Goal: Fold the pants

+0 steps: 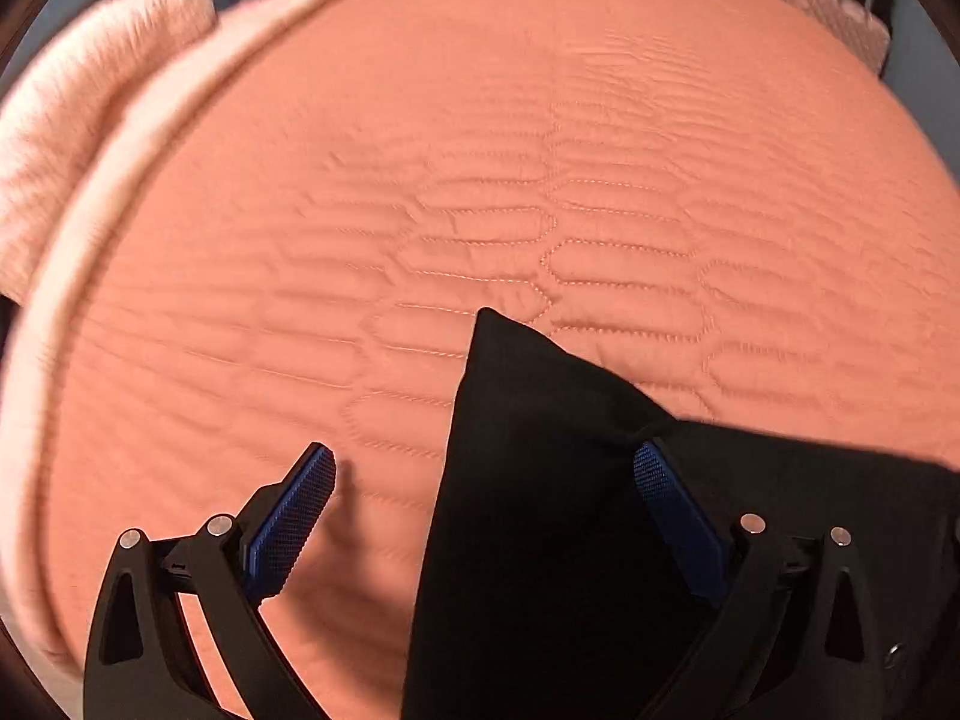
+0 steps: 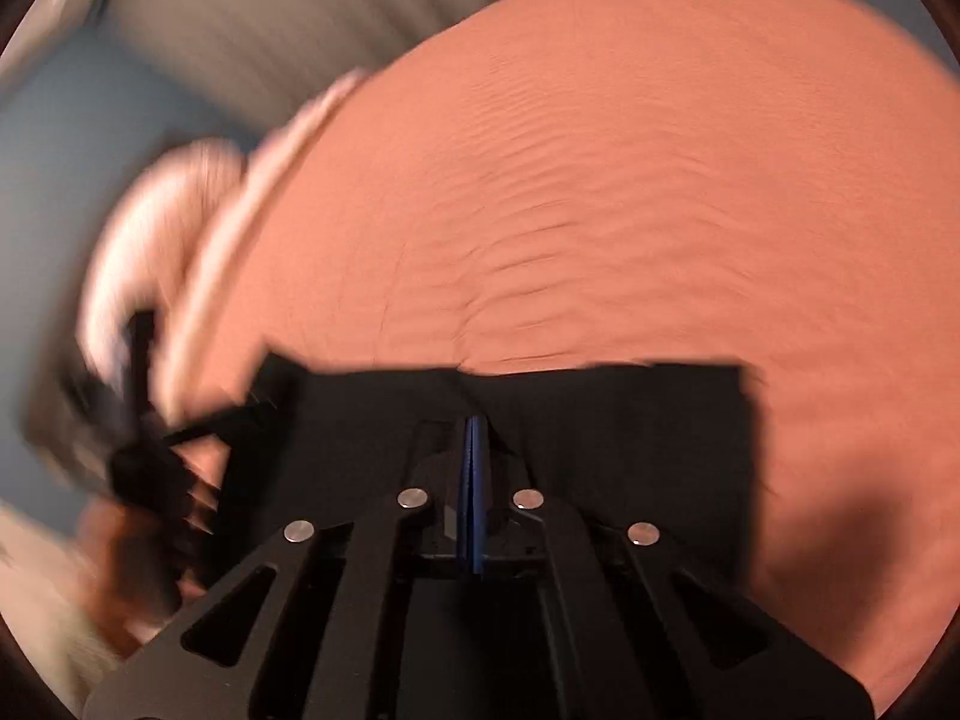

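The black pants (image 2: 540, 420) lie on the bed's quilted salmon bedspread (image 1: 540, 150), near its near edge, already doubled into a roughly rectangular slab in the right wrist view. A pointed corner of the same cloth stands up from the bedspread in the left wrist view.

The left gripper (image 1: 486, 480) is spread wide. That raised corner sits between its blue pads (image 1: 294, 516), resting against the right-hand one while the left-hand one stands clear, so nothing is clamped. The right gripper (image 2: 474, 426) is clenched, its pads together, with the pants directly beneath and around the tips; a small pucker of cloth seems to run to them, but black on black hides whether any fabric is actually pinched.

The fabric looks soft, light and fairly matte, limp enough to sag and slide off its own fold if lifted at one point only. Stacked layers will likely shift against each other, so a bite should take in every layer at a corner or along a folded edge, not the middle of a panel. The peaked corner at the left gripper is probably the easiest hold. A fluffy pink blanket (image 1: 90, 108) lies beyond the bed's far left edge, well apart from the pants.
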`<state>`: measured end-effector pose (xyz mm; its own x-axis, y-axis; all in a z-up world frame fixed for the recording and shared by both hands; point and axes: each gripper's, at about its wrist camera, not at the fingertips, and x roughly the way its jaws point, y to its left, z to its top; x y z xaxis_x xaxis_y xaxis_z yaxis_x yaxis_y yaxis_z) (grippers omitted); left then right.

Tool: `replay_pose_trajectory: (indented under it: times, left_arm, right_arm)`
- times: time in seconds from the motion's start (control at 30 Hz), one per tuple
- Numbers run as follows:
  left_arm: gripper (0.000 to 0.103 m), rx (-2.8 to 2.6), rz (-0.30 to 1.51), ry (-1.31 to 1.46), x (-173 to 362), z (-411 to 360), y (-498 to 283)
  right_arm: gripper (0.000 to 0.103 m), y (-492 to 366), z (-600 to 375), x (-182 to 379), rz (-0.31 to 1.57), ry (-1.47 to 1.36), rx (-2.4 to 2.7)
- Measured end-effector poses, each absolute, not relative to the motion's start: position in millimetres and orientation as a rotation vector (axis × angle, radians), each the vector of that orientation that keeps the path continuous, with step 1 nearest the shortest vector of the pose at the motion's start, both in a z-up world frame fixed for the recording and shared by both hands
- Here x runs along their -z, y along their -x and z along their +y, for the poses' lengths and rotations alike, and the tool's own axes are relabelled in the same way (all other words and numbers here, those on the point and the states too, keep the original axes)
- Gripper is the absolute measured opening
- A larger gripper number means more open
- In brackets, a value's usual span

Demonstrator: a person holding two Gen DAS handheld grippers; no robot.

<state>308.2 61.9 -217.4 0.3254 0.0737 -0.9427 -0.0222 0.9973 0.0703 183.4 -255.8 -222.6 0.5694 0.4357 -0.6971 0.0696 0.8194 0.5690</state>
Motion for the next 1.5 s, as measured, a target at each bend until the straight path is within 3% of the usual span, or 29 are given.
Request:
replay_pose_trajectory:
  times: [0.03, 0.1, 0.2, 0.27, 0.3, 0.37, 0.47, 0.53, 0.63, 0.67, 0.73, 0.8, 0.9, 1.0, 1.13, 1.23, 1.27, 1.37, 1.43, 1.5]
  left_arm:
    - [0.098, -0.066, 1.243, 0.012, 216.2, 68.7, -311.4]
    - [0.098, -0.070, 1.221, 0.079, 209.8, 76.0, -314.1]
    - [0.098, -0.076, 1.189, 0.083, 202.2, 86.2, -312.9]
    - [0.098, -0.045, 1.158, 0.117, 187.1, 95.5, -305.0]
    - [0.093, -0.084, 1.110, 0.076, 170.7, 99.4, -293.6]
    - [0.093, -0.131, 0.989, -0.036, 139.9, 102.2, -263.3]
    - [0.093, -0.019, 0.922, 0.016, 110.3, 101.1, -199.8]
    - [0.096, 0.063, 0.982, -0.003, 122.9, 83.6, -163.2]
    - [0.098, -0.027, 1.077, -0.235, 181.5, 64.5, -119.6]
    - [0.098, -0.034, 1.053, -0.228, 200.5, 68.7, -108.4]
    - [0.098, -0.030, 1.024, -0.097, 201.7, 85.6, -103.6]
    - [0.098, -0.032, 1.050, -0.068, 201.0, 84.3, -108.4]
    - [0.094, -0.074, 1.013, -0.129, 167.5, 88.2, -98.8]
    - [0.096, -0.060, 0.938, -0.141, 135.7, 102.5, -68.7]
    - [0.093, 0.036, 1.078, -0.086, 157.4, 116.2, -61.1]
    - [0.096, 0.128, 1.069, -0.024, 155.9, 110.7, -53.7]
    - [0.096, 0.161, 1.063, -0.014, 155.8, 105.6, -57.0]
    - [0.096, 0.236, 1.168, -0.025, 177.0, 87.0, -86.7]
    - [0.097, 0.270, 1.212, -0.030, 186.8, 85.6, -107.3]
    - [0.098, 0.336, 1.252, 0.004, 192.0, 82.3, -120.2]
  right_arm:
    - [0.006, -174.0, -258.1, 212.8, 0.926, -0.562, -0.171]
    - [0.003, -165.2, -240.0, 200.9, 0.920, -0.510, -0.289]
    - [0.000, -163.7, -236.7, 227.1, 0.986, -0.316, -0.266]
    - [0.001, -158.9, -269.9, 232.7, 0.965, -0.514, -0.233]
    - [0.006, -145.1, -278.5, 219.3, 0.926, -0.503, -0.176]
    - [0.006, -118.1, -272.2, 196.6, 0.870, -0.400, -0.203]
    - [0.006, -90.2, -246.4, 197.7, 0.899, -0.352, -0.319]
    - [0.000, -92.7, -238.3, 220.9, 0.978, -0.254, -0.309]
    - [0.000, -88.4, -260.0, 234.4, 0.953, -0.417, -0.265]
    - [0.006, -80.8, -261.5, 228.9, 0.943, -0.440, -0.243]
    - [0.004, -61.0, -247.3, 206.2, 0.894, -0.381, -0.288]
    - [0.000, -63.7, -233.9, 227.0, 0.964, -0.215, -0.286]
    - [0.000, -59.7, -252.6, 249.3, 1.002, -0.382, -0.275]
    - [0.006, -46.6, -251.0, 223.5, 0.938, -0.345, -0.220]
    - [0.011, -37.1, -257.8, 231.0, 0.961, -0.217, -0.197]
    - [0.012, -22.2, -293.7, 226.0, 0.977, -0.348, -0.195]
    - [0.018, -21.7, -306.2, 221.7, 0.970, -0.369, -0.197]
    - [0.058, -28.7, -321.0, 215.1, 0.969, -0.374, -0.175]
    - [0.070, -40.0, -328.7, 202.9, 0.938, -0.380, -0.164]
    - [0.072, -55.8, -334.2, 202.7, 0.943, -0.386, -0.172]
